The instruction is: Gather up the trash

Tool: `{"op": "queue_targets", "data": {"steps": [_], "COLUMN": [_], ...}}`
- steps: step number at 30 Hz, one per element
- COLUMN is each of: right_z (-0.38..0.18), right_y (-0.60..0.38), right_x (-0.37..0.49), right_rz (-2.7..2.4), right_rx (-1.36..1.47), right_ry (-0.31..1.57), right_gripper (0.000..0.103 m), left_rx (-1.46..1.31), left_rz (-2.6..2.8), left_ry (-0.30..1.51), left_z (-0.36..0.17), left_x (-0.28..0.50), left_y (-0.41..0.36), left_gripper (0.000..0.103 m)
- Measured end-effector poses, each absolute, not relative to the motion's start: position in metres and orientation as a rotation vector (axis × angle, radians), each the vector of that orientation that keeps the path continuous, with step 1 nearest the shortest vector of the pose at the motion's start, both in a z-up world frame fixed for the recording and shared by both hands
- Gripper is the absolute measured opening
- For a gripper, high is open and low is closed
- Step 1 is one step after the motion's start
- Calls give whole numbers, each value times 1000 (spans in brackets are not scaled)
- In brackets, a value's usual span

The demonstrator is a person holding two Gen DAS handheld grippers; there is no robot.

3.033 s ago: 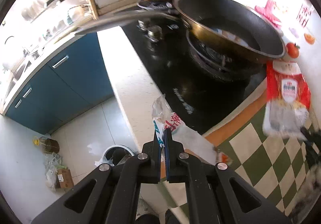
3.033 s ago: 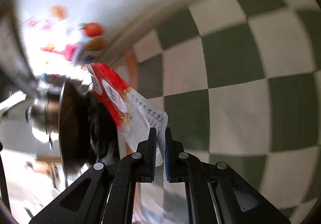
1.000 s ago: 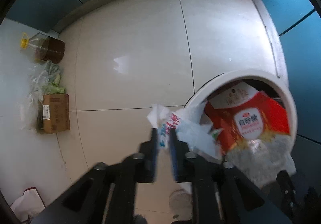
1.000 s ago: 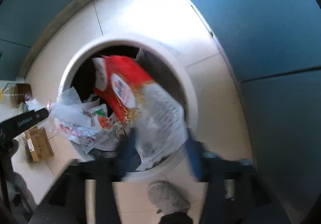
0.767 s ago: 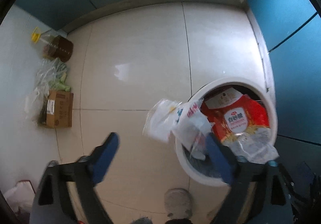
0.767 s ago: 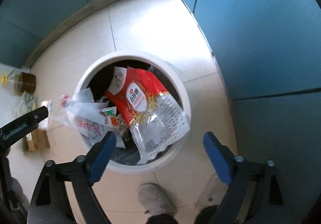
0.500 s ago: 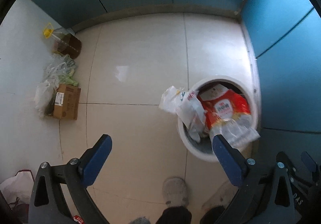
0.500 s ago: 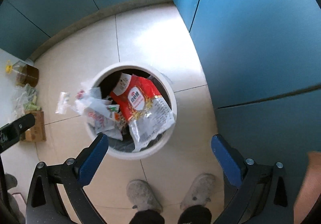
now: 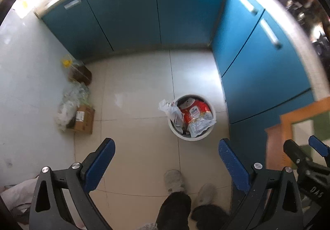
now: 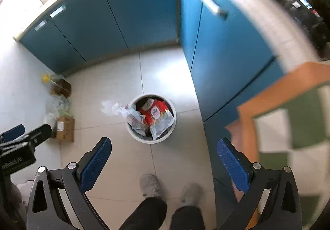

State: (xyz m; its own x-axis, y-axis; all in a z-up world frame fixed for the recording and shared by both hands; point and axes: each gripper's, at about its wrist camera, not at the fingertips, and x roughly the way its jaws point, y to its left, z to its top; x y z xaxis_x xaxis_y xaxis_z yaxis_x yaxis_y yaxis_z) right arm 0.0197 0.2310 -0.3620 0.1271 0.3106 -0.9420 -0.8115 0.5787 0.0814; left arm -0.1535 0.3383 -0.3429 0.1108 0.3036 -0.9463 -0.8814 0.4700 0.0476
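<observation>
A white round trash bin [image 9: 175, 135] stands on the tiled floor, also in the right wrist view [image 10: 132, 133]. A red and clear food bag [image 9: 196, 114] [image 10: 156, 115] lies on top inside it. A clear printed wrapper [image 9: 170, 108] [image 10: 121, 110] hangs over the bin's left rim. My left gripper [image 9: 166, 157] is open and empty, high above the floor. My right gripper [image 10: 164, 155] is open and empty, high above the bin.
Blue cabinets [image 9: 185, 13] line the back and right sides. An oil bottle [image 9: 79, 73], plastic bags [image 9: 70, 104] and a cardboard box [image 9: 82, 119] sit at the left wall. The person's feet [image 9: 175, 180] stand below the bin. A checkered cloth [image 10: 299, 126] covers the counter at right.
Both grippers opened and dropped the wrapper and the red bag into the bin. Both have since risen well above it.
</observation>
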Motion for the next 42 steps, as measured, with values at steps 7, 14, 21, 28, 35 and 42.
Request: {"op": "queue_targets", "data": {"steps": [7, 14, 21, 28, 35, 42], "right_z": [-242, -161, -124, -100, -90, -85], "right_y": [162, 98, 59, 42, 45, 49], "right_x": [8, 1, -7, -21, -40, -53], "right_rz": [972, 1084, 1146, 1189, 1217, 1229], "right_rx": [-449, -396, -393, -384, -379, -379], "right_ry": [1142, 1095, 1077, 1065, 1059, 1050], "right_gripper": [103, 103, 103, 103, 103, 103], "left_rx": [-626, -649, -689, -674, -671, -683], "left_rz": [985, 987, 926, 912, 916, 905], "left_ry": [1019, 938, 863, 821, 800, 799], "left_z": [-238, -175, -140, -116, -110, -111], "left_x": [-173, -182, -192, -207, -222, -231], "left_y": [276, 217, 177, 158, 154, 154], "left_gripper": [102, 103, 103, 103, 103, 103]}}
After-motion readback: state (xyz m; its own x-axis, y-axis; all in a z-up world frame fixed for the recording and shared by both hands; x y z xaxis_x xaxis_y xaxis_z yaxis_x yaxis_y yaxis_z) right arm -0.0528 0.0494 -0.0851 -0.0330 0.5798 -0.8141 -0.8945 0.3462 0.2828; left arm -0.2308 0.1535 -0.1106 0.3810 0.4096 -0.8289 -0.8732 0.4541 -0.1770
